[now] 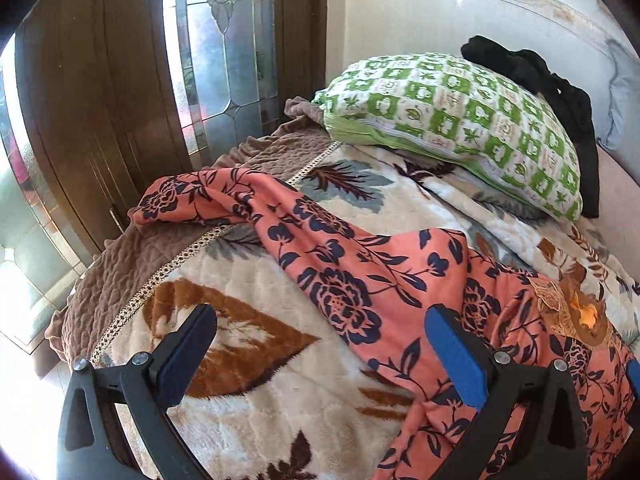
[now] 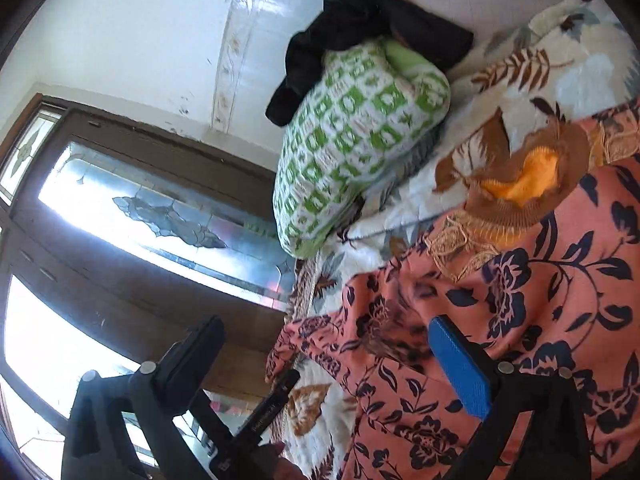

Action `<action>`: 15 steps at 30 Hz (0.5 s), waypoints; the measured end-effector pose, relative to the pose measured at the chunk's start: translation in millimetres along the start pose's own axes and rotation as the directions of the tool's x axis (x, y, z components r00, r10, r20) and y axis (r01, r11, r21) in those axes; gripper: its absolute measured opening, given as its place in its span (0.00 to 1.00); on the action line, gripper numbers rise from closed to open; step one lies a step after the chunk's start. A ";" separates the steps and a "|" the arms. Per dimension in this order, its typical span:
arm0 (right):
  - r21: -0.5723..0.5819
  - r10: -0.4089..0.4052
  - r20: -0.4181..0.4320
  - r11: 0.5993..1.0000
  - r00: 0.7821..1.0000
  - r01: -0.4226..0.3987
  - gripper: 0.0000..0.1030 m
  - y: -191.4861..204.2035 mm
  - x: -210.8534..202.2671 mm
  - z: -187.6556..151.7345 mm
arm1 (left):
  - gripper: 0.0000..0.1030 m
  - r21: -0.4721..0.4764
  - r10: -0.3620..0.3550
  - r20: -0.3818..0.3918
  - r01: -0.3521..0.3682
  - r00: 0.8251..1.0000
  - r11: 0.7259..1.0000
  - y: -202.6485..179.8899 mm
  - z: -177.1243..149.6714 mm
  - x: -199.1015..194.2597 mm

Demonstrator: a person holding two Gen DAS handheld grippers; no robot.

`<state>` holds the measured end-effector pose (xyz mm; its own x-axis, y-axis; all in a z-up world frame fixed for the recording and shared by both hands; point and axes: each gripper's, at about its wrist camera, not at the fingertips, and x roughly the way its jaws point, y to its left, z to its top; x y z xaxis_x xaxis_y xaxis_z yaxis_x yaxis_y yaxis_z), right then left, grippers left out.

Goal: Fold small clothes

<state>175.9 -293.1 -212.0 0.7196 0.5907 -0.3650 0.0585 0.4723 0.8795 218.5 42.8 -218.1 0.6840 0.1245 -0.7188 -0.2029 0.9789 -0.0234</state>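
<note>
A salmon garment with a navy flower print (image 1: 352, 276) lies rumpled across the bed. One end trails toward the bed's left edge, and its gold-embroidered neckline (image 1: 576, 308) with orange lining is at the right. My left gripper (image 1: 320, 320) is open above the garment's lower part, its right finger (image 1: 452, 344) over the cloth, nothing pinched. In the right wrist view, which is rolled sideways, the same garment (image 2: 528, 304) fills the lower right. My right gripper (image 2: 326, 332) is open, its blue pad (image 2: 456, 364) over the fabric without gripping it.
A cream blanket with brown and grey leaves (image 1: 248, 360) covers the bed over a brown quilted cover (image 1: 120, 268). A green-and-white pillow (image 1: 460, 120) with a black garment (image 1: 560, 80) on it lies by the wall. A wooden door with patterned glass (image 1: 120, 80) stands left.
</note>
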 end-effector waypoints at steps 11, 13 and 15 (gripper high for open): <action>0.005 -0.425 0.129 0.904 0.896 0.428 0.41 -50.1 -78.9 -2.9 | 1.00 0.090 -0.113 -0.028 0.115 0.993 0.989 -56.2 -5.2 8.2; 0.028 -0.512 0.094 0.858 0.854 0.512 0.36 -66.7 -82.2 1.7 | 0.97 0.125 -0.167 -0.051 0.173 0.985 0.977 -77.2 -8.1 14.6; 0.054 -0.554 0.072 0.833 0.830 0.551 0.36 -80.3 -85.9 4.3 | 0.79 0.158 -0.222 -0.087 0.233 0.971 0.959 -97.0 -11.6 23.6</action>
<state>112.4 -384.5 -250.0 0.6146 0.1812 -0.7678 0.4830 0.6831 0.5478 246.2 -51.1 -240.9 0.6480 -0.1102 -0.7536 0.0759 0.9939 -0.0801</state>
